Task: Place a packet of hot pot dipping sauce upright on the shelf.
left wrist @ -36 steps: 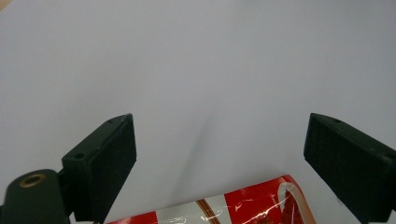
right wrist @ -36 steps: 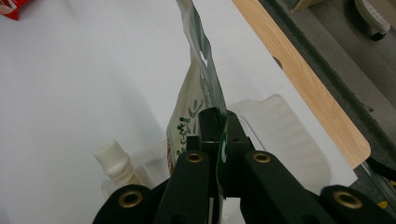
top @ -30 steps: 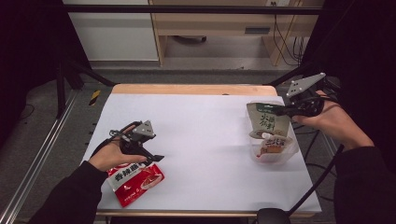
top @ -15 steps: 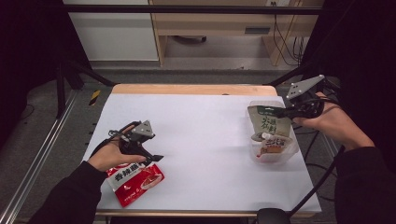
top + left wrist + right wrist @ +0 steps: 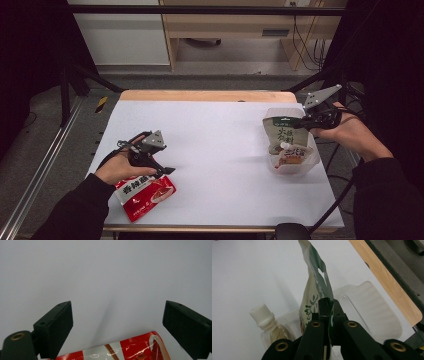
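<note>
Here the right tongs [image 5: 301, 124] are clamped on the top edge of a green pouch [image 5: 281, 133], the black jaws pressed together with the thin seal between them. In the right gripper view that grip is plain: the tongs [image 5: 329, 307] pinch the pouch [image 5: 315, 287] just below its punched hang hole, and the pouch rises upright from them, its printed face turned to the left of that view. The pouch stands in a clear tray [image 5: 313, 157] near the right edge of the bench [image 5: 220, 135]; the tray wall [image 5: 372, 305] shows pale and ribbed beside the pouch. A small bottle [image 5: 267, 318] with a white ribbed cap lies in the same tray, just beside the pouch, and from above it sits below the pouch with a reddish label [image 5: 290, 152].

The left tongs [image 5: 167, 171] rest low on the bench at the left, jaws spread wide with nothing between them. In the left gripper view the two pads stand well apart over the white surface, and a red packet [image 5: 130, 348] lies at the bottom edge between them, untouched. From above, the red packet [image 5: 146, 195] lies flat near the front left corner, partly under the left hand [image 5: 120, 170].
</note>
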The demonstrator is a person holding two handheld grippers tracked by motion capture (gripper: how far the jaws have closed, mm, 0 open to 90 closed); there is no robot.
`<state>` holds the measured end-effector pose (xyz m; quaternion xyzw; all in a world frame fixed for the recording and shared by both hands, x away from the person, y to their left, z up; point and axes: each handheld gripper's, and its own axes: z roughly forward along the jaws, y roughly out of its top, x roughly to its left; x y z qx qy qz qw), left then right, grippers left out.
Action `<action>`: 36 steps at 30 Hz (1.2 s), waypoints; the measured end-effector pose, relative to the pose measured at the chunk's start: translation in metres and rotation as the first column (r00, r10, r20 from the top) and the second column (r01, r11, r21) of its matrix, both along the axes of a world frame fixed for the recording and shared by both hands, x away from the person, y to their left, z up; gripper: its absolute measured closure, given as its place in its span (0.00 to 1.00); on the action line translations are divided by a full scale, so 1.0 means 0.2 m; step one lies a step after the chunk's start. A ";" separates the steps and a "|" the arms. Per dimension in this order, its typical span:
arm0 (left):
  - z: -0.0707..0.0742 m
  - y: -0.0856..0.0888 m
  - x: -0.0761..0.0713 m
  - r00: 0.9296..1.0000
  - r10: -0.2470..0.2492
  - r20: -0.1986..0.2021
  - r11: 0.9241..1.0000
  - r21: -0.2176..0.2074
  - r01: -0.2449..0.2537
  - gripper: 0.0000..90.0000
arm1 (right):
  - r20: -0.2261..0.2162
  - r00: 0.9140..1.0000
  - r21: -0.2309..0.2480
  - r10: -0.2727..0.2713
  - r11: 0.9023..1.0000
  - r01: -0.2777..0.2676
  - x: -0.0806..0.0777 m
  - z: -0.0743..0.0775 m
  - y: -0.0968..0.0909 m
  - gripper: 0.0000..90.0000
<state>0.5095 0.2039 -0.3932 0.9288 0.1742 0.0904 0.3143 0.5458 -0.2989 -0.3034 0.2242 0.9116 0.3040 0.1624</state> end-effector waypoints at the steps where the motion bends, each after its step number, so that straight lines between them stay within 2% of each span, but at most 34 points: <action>1: 0.00 0.00 0.00 1.000 0.000 0.000 1.000 0.001 0.000 0.10 | 0.002 1.000 -0.003 -0.001 1.000 0.001 0.00 0.00 0.00 1.00; 3: 0.00 0.00 0.00 1.000 0.001 0.000 1.000 0.001 -0.001 0.10 | 0.001 1.000 0.003 0.002 1.000 -0.002 0.00 -0.02 0.00 1.00; 7: 0.00 0.01 0.00 1.000 0.001 -0.002 1.000 0.000 -0.001 0.10 | -0.021 1.000 -0.024 -0.003 1.000 0.002 0.00 -0.06 0.00 1.00; 10: 0.00 0.02 0.00 1.000 0.005 -0.003 1.000 0.001 -0.005 0.10 | -0.023 1.000 0.006 -0.012 1.000 0.013 0.00 -0.08 -0.02 1.00; 24: -0.01 0.02 0.00 1.000 0.007 -0.004 1.000 -0.004 -0.007 0.11 | -0.037 0.998 0.005 -0.052 0.999 0.052 -0.01 -0.10 -0.06 0.98; 29: -0.01 0.02 0.00 1.000 0.007 -0.007 1.000 0.002 -0.007 0.11 | -0.048 0.996 -0.009 -0.073 0.997 0.073 -0.01 -0.12 -0.07 0.92; 32: -0.01 0.02 0.00 1.000 0.011 -0.006 1.000 0.004 -0.011 0.11 | -0.053 0.995 -0.017 -0.088 0.996 0.087 -0.01 -0.12 -0.08 0.84; 36: -0.02 0.02 0.01 1.000 0.012 -0.011 1.000 0.004 -0.012 0.11 | -0.044 0.994 -0.004 -0.096 0.995 0.096 -0.01 -0.13 -0.07 0.74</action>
